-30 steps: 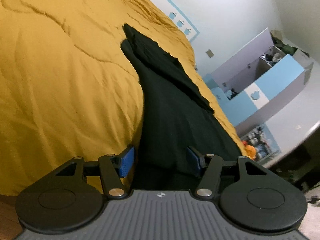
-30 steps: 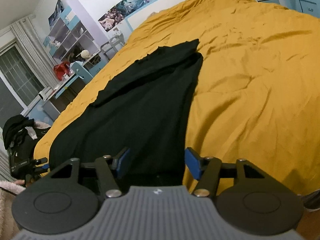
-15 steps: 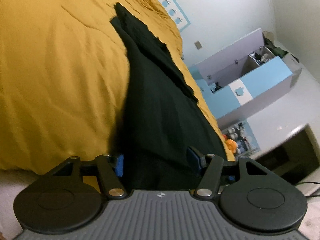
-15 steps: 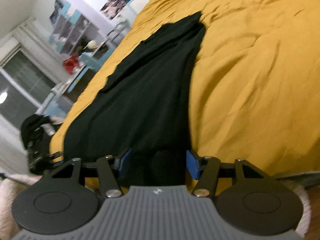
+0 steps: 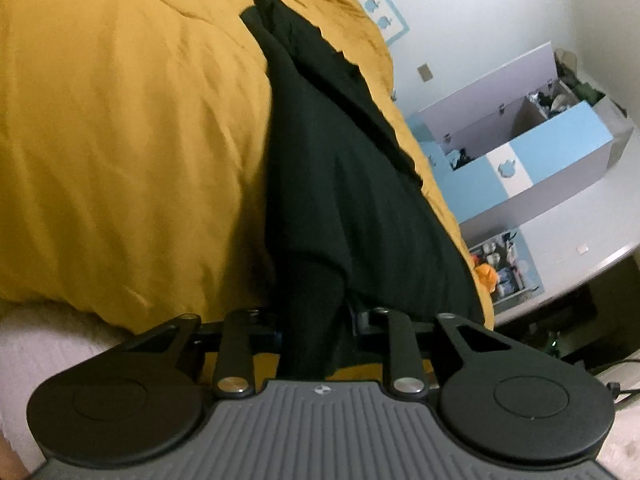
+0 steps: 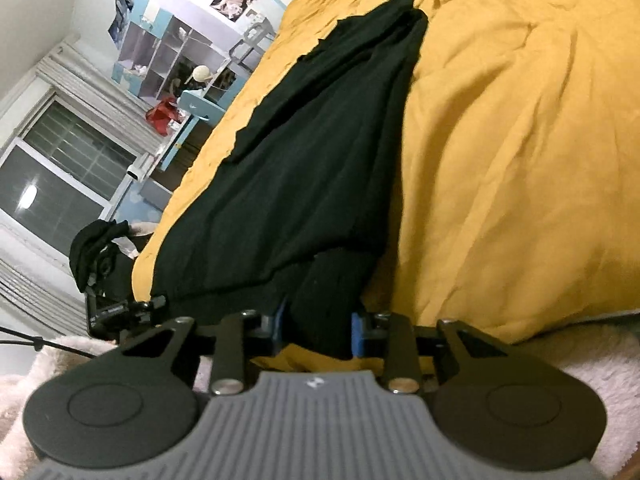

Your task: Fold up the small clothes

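A long black garment (image 5: 340,168) lies stretched over a mustard-yellow duvet (image 5: 120,140), running away from me towards the head of the bed. Its near hem is gathered into two bunches. My left gripper (image 5: 314,328) has its jaws closing, and one bunch of black cloth is pinched between the pads. In the right wrist view the same garment (image 6: 312,152) lies on the duvet (image 6: 520,140). My right gripper (image 6: 318,328) is closing too, with its blue pads pressed on the other bunch of the hem. Cloth hides most of both pairs of pads.
A blue and white storage cabinet (image 5: 540,152) stands past the bed's far side. Open shelves (image 6: 172,60), a blue desk (image 6: 200,108) and a window (image 6: 60,168) are on the other side. A dark device on a stand (image 6: 112,304) sits by the bed's corner. Pale fluffy fabric (image 6: 560,360) lies below the duvet's edge.
Both grippers have gone from wide open around the hem to closed on it. The cloth between each pair of pads is now bunched up. The right gripper has sunk a little and rolled.
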Demonstrator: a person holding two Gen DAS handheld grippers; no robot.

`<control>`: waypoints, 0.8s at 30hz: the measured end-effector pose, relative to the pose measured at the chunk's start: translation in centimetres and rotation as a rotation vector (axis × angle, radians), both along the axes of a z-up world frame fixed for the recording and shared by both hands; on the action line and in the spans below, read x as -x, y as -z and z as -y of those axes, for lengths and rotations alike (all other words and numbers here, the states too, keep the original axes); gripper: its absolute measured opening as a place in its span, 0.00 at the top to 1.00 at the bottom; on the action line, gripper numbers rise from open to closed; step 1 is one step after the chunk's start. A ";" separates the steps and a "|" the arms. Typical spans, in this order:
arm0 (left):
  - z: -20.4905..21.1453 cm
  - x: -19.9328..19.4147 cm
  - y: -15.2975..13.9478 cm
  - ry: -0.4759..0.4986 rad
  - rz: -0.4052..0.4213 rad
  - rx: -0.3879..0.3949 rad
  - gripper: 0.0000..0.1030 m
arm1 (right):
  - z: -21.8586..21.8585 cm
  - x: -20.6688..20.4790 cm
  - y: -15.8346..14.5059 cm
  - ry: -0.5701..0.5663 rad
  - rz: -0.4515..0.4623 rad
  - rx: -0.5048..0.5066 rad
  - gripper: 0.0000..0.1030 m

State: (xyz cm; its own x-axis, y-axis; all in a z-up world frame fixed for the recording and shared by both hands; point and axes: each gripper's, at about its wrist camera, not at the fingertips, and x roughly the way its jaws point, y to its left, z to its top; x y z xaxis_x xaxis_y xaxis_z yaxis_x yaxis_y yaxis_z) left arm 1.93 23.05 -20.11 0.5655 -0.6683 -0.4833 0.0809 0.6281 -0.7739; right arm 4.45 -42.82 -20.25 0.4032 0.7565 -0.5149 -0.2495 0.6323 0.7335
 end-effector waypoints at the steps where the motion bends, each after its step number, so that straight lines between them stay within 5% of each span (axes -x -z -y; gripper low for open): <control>1: 0.1 -0.1 -0.1 -0.003 -0.013 -0.008 0.72 | 0.0 -0.1 -0.2 0.000 0.005 0.001 0.69; 3: 0.0 -0.4 0.1 -0.015 -0.031 0.006 0.71 | -0.4 -0.3 -0.2 0.000 -0.005 0.007 0.57; 9: -0.2 0.4 0.6 -0.088 -0.055 0.019 0.77 | -0.6 -0.4 -0.2 0.005 0.003 -0.016 0.75; 13: 0.4 1.3 -0.3 -0.126 -0.036 0.007 0.90 | -0.5 -0.1 -1.0 0.001 0.023 -0.030 0.76; 16: 0.7 1.4 -1.5 -0.137 -0.013 -0.006 0.91 | -0.7 -0.4 -1.4 -0.001 0.030 -0.051 0.77; 24: -0.6 1.3 -4.5 -0.202 0.102 0.178 0.91 | 0.4 -1.8 -3.0 0.056 0.087 -0.292 0.83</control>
